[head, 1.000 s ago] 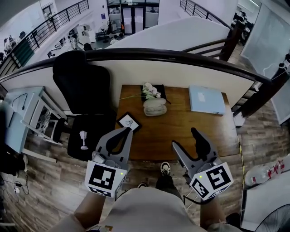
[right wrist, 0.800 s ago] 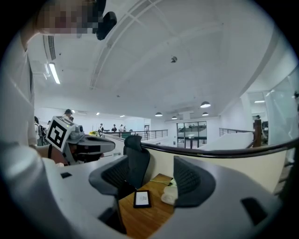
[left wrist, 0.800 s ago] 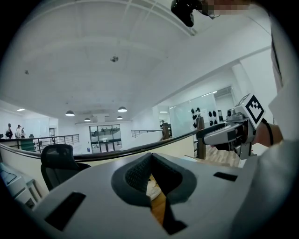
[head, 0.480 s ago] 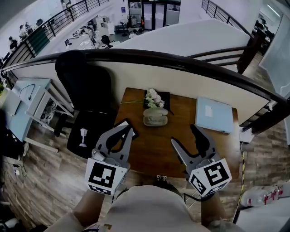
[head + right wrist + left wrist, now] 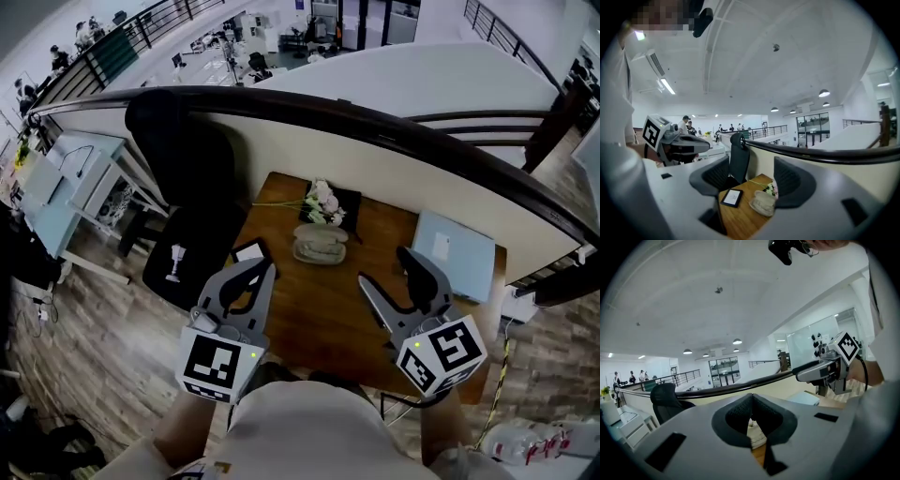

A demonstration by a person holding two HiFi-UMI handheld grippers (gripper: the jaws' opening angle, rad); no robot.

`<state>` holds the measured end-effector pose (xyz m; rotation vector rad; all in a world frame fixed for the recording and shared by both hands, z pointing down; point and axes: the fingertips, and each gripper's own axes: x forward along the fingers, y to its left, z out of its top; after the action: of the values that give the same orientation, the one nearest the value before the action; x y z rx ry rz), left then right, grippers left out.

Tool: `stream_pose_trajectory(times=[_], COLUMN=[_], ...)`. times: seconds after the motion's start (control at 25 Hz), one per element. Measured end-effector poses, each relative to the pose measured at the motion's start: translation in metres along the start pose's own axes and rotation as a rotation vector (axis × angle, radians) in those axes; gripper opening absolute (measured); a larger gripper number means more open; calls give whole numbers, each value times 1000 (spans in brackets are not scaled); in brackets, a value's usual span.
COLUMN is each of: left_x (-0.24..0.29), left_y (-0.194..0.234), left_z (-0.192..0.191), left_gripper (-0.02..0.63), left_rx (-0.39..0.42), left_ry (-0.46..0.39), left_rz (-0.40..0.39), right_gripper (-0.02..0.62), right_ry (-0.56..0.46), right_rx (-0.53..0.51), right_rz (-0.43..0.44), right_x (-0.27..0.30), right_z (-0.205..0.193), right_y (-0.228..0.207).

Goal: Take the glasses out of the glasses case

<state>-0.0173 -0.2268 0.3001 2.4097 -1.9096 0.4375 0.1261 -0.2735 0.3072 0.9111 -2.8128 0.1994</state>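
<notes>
A beige glasses case (image 5: 319, 246) lies shut on the wooden table (image 5: 319, 314), toward its far side; the glasses themselves do not show. My left gripper (image 5: 265, 269) hovers above the table's near left part, short of the case, its jaws meeting at the tips with nothing in them. In the left gripper view a strip of the case (image 5: 757, 436) shows below the left gripper (image 5: 751, 399). My right gripper (image 5: 389, 272) hangs to the case's near right, open and empty. The right gripper view shows the case (image 5: 762, 202) ahead, between the spread jaws of the right gripper (image 5: 750, 176).
White flowers (image 5: 323, 199) on a dark mat lie just behind the case. A black-framed card (image 5: 248, 253) sits at its left, a pale blue book (image 5: 457, 261) at the right. A black office chair (image 5: 178, 178) stands left of the table, and a curved low wall (image 5: 375, 122) runs behind it.
The person has stepped toward the table, so both grippers now hang over its near part, closer to the case. Neither gripper's jaws have changed.
</notes>
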Motion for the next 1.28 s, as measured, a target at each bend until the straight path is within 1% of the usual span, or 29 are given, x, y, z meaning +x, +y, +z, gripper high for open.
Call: stream_pose_trajectory(times=[0.16, 0.4, 0.6, 0.72, 0.84, 0.96, 1.12, 1.28], left_x=[4, 6, 11, 15, 18, 20, 30, 45], left_y=[-4, 0, 11, 18, 30, 41, 54, 65], left_z=[-6, -9, -19, -20, -24, -32, -45, -62], left_gripper=[3, 3, 3, 3, 2, 2, 3, 3], left_rx=[6, 3, 3, -1, -7, -23, -26, -39], left_ry=[26, 42, 52, 47, 41, 53, 77, 102], left_rz=[29, 38, 7, -17, -18, -21, -25, -32], right_gripper=[290, 284, 281, 281, 278, 242, 233, 225], right_ry=[6, 42, 70, 103, 128, 176, 257, 368], right_rx=[13, 16, -5, -25, -42, -89, -181, -271], right_rz=[32, 26, 10, 4, 11, 38, 52, 55], right_x=[4, 9, 21, 29, 40, 54, 81, 110], right_z=[-6, -20, -27, -33, -38, -45, -59, -86], right_y=[-6, -11, -5, 1, 5, 12, 12, 6])
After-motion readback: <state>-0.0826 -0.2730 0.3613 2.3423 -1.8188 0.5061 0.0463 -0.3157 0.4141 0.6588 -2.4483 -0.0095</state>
